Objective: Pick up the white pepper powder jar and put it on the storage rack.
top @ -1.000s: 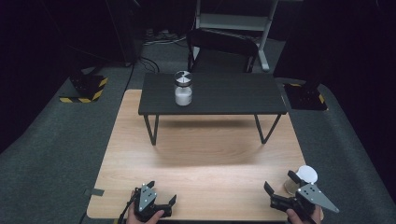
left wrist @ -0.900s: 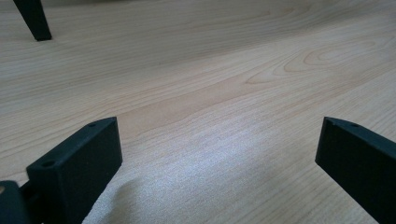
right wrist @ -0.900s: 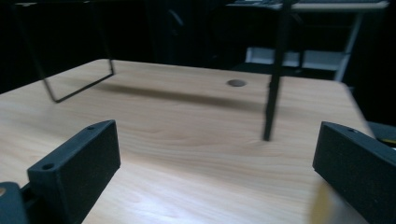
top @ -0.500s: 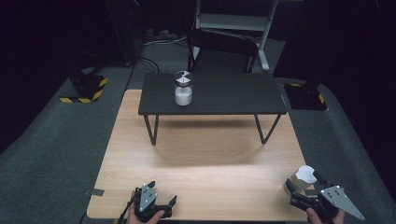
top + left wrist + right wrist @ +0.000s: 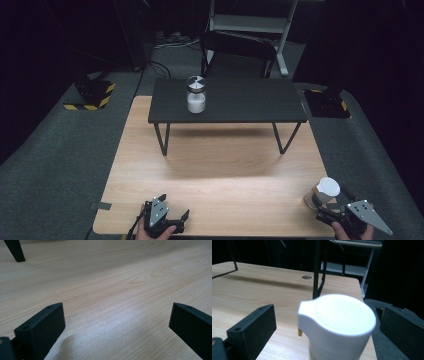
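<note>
Jaws of the right gripper point(image 5: 327, 327) stand spread wide on either side of a white-lidded container point(image 5: 337, 325), one black jaw to each flank with a clear gap between each jaw and the container's wall, so nothing is gripped. From the high view the same right gripper point(image 5: 325, 210) sits at the near right corner of the wooden counter point(image 5: 220, 165), with the white-lidded container point(image 5: 324, 192) standing upright just beyond it, close to the counter's right edge. Its lid is a smooth white cap with a small lip jutting to one side; the body below looks pale, with a hint of tan, though the close view is too blurred to say more.

Over at the near left edge of the counter, the left gripper point(image 5: 172, 220) is held low by a hand, its jaws likewise released and wide apart. Its own view shows the left gripper point(image 5: 117, 322) with only bare wood grain between the two black jaws, and one dark leg of the small table at the top left corner.

Farther back, a low black table point(image 5: 260, 102) stands on the counter on thin angled legs. On its top, toward the left end, stands a glass jar point(image 5: 196, 95) holding something white, with a black-and-white patterned lid, well apart from both grippers
</note>
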Demonstrator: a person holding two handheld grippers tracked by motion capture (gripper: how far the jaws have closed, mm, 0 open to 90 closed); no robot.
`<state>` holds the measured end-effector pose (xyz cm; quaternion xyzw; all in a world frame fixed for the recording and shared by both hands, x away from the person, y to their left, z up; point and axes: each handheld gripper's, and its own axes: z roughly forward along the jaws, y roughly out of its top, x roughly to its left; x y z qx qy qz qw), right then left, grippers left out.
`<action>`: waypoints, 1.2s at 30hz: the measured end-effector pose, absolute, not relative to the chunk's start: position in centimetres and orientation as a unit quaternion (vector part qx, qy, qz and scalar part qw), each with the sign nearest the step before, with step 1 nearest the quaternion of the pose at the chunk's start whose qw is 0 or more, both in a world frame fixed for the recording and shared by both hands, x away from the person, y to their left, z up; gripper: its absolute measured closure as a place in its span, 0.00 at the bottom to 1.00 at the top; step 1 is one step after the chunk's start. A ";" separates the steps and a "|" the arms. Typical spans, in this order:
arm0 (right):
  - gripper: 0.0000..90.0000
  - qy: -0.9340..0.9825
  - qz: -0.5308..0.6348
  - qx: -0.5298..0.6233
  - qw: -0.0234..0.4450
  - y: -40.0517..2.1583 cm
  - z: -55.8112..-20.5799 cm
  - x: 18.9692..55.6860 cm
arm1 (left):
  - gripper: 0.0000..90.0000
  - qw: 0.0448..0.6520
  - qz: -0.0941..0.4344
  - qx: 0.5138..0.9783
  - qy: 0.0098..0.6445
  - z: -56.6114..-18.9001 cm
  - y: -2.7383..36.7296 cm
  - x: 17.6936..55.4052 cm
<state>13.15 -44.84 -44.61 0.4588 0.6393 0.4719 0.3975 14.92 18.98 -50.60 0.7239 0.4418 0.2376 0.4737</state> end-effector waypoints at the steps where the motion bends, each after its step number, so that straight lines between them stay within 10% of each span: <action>1: 0.00 0.639 0.472 0.460 0.396 -44.9 -44.7 13.2 | 0.01 0.474 0.238 0.724 0.442 -50.6 19.0 14.9; 36: 0.16 0.633 0.472 0.491 0.368 -45.6 -48.3 14.9 | 0.01 0.473 0.237 0.725 0.441 -50.6 19.0 14.9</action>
